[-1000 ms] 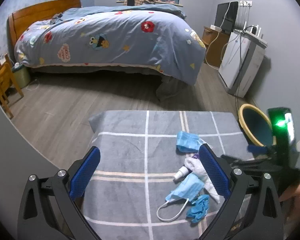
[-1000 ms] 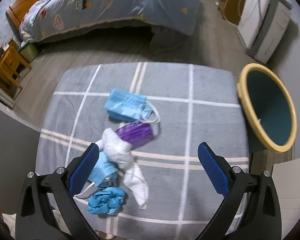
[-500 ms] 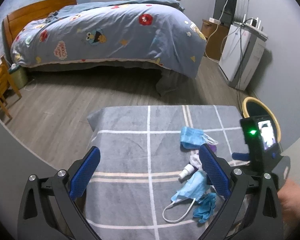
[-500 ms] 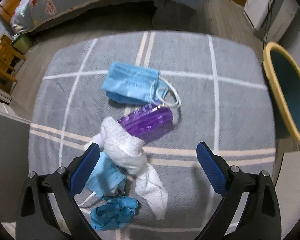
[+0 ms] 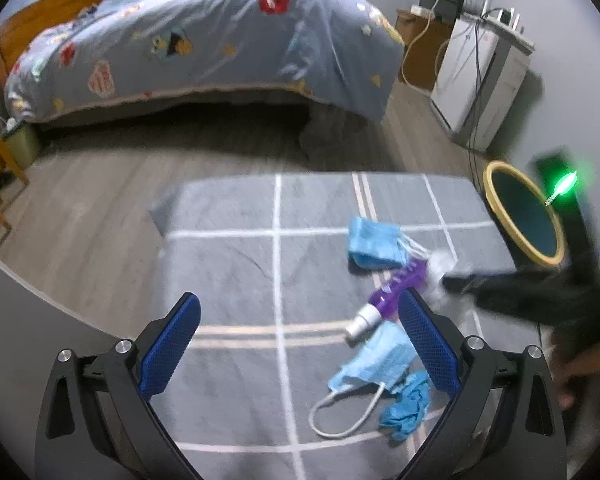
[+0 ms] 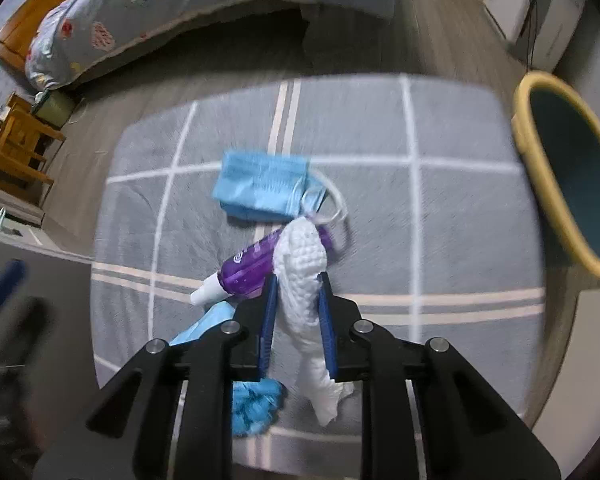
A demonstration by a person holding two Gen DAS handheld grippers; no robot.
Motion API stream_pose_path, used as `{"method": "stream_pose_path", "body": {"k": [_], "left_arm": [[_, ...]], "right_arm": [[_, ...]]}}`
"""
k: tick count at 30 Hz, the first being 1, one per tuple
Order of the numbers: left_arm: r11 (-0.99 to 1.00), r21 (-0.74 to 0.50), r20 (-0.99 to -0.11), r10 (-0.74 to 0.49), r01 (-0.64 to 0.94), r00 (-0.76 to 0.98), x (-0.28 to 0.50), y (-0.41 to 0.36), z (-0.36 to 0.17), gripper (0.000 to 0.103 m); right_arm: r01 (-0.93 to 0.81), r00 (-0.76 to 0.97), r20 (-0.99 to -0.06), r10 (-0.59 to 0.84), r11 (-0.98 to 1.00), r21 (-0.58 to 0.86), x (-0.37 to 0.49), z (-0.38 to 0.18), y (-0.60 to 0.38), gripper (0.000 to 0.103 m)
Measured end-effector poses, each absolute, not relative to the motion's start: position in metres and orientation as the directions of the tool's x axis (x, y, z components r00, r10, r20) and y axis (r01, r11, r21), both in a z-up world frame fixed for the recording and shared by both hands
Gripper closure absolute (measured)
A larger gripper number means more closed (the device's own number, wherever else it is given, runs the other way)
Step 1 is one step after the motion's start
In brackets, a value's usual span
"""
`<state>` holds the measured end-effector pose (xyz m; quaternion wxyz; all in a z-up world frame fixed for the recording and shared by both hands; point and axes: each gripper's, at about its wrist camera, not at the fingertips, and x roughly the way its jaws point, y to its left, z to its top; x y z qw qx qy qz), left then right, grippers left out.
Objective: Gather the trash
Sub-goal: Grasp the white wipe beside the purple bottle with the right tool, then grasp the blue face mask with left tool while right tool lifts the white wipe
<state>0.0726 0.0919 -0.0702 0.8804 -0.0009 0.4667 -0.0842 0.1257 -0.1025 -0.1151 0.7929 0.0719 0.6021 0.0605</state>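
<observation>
Right gripper (image 6: pixel 298 300): its 2 blue-padded fingers are clenched on the white tissue (image 6: pixel 302 264), pinching it at mid-length; in the left wrist view this gripper shows only as a dark blur at the right edge with a green light.
White tissue: crumpled and textured, its upper end lies over the purple tube (image 6: pixel 256 258), while its lower tail hangs past the finger pads toward the cloth.
Left gripper (image 5: pixel 300 344): released, fingers spread wide, above the near part of the cloth, touching nothing.
Purple tube: lies tilted on the cloth, white cap (image 5: pixel 362 320) pointing to the near left, partly covered by the tissue.
Far blue mask (image 6: pixel 266 186): folded flat on the cloth, just beyond the tube, its white ear loops trailing toward the tissue's top.
Near blue mask (image 5: pixel 376 360): rumpled, close to the left gripper's right finger, with 1 white loop curling out toward the near edge.
Blue glove (image 5: pixel 406 404): a crumpled wad just beside the near mask, partly hidden under the right gripper in its own view.
Cloth (image 5: pixel 236 264): grey with pale grid lines, covering the table.
Bin (image 6: pixel 548 184): yellow rim, dark teal inside, beside the cloth's right edge, well apart from the tissue.
Background: a bed (image 5: pixel 204 44) with a patterned blue cover, across a wood floor.
</observation>
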Motion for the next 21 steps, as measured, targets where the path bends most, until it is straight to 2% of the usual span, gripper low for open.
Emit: {"method": "stream_pose_path", "body": {"k": [6,11,17,18,21], "left_arm": [[0.973,-0.105,-0.862,-0.191,0.204,0.470,0.070,0.057,-0.104,0.005],[0.959,-0.029,-0.897,-0.149,0.282,0.415,0.065,0.032,-0.130,0.005],[0.952,-0.039,-0.913,-0.158,0.304,0.377,0.066,0.018,-0.145,0.008],[0.951,-0.042,-0.914,-0.161,0.307,0.372,0.068,0.017,-0.146,0.012],[0.941,-0.062,-0.925,-0.179,0.333,0.335,0.069,0.010,-0.154,0.040]], "right_arm": [[-0.098,0.397,-0.913,0.091,0.994,0.057,0.116,-0.067,-0.127,0.083],[-0.005,0.380,-0.899,0.218,0.972,0.234,0.120,-0.072,-0.154,0.083],[0.007,0.390,-0.890,0.235,0.966,0.258,0.125,-0.071,-0.162,0.083],[0.000,0.387,-0.891,0.237,0.966,0.258,0.125,-0.072,-0.161,0.083],[-0.015,0.384,-0.896,0.221,0.972,0.233,0.126,-0.074,-0.157,0.083]]}}
